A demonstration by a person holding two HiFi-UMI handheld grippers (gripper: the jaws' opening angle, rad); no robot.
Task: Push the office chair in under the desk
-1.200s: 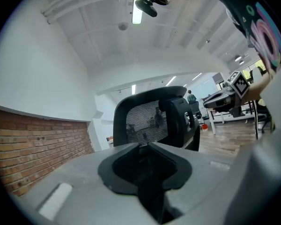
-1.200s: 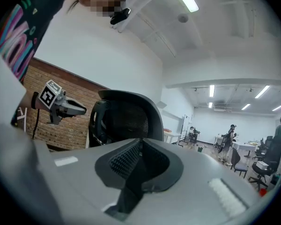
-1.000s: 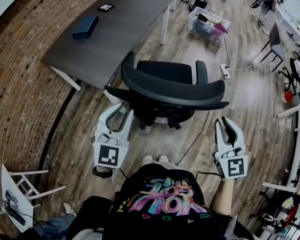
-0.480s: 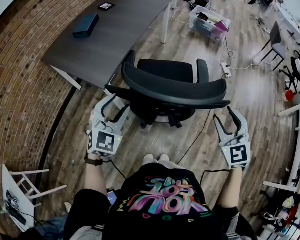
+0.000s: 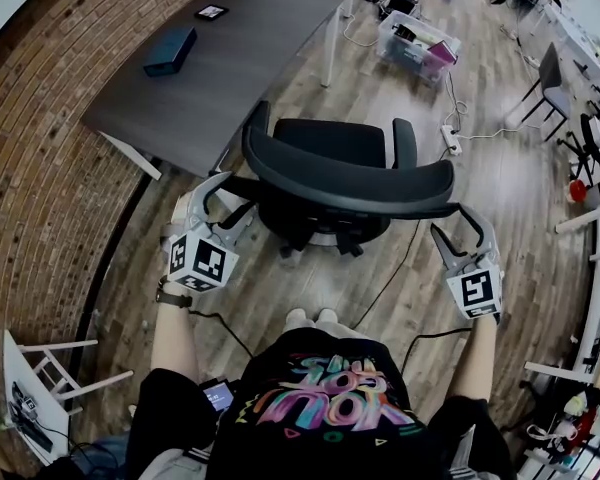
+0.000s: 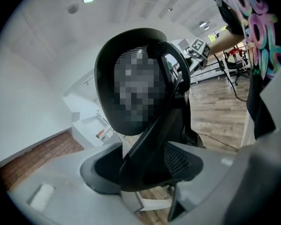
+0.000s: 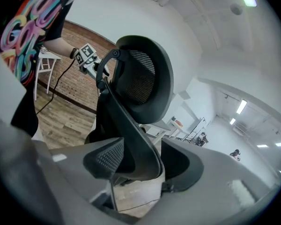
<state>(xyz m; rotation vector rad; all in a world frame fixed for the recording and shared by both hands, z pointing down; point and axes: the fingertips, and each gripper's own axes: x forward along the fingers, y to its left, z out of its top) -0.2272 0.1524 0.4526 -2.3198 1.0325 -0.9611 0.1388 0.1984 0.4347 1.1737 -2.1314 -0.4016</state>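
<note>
The black office chair [image 5: 330, 146] stands behind the dark grey desk [image 5: 230, 68], its seat turned toward the desk and its curved backrest [image 5: 352, 180] toward me. My left gripper [image 5: 227, 198] is at the backrest's left end. Its jaws are opening, and the chair's back frame [image 6: 147, 137] runs between them. At the backrest's right end, my right gripper [image 5: 456, 224] also has opening jaws, with the back frame [image 7: 131, 125] passing between the pads. From either gripper view I cannot tell whether a pad touches the frame.
A blue box [image 5: 170, 53] and a small device [image 5: 212, 13] lie on the desk. A brick wall [image 5: 30, 178] runs along the left. A plastic bin [image 5: 417, 46], a power strip [image 5: 448, 140] and a cable [image 5: 385, 283] are on the wooden floor.
Both grippers have moved forward and outward to the two ends of the backrest, and their jaws have spread wider. The chair has stayed in place.
</note>
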